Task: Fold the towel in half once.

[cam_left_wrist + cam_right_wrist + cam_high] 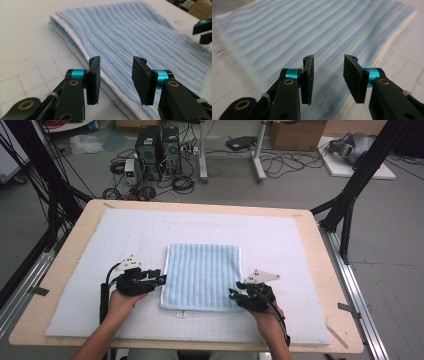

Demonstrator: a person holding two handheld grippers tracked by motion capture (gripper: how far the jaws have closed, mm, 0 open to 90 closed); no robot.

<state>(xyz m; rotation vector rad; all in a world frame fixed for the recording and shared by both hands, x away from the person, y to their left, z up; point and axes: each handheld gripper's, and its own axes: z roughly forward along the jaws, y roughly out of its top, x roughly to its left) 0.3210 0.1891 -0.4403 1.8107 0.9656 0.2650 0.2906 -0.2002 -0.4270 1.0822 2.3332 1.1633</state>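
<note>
Folded blue ribbed towel [201,275], white-edged, flat, square

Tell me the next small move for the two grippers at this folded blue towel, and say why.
Probably ease both grippers inward and down until each pair of jaws straddles its near towel corner, then close. The left gripper and right gripper both stand open at the striped blue towel's near corners, gripping nothing. In the left gripper view the white hem lies just ahead of the jaws on the white mat.
</note>
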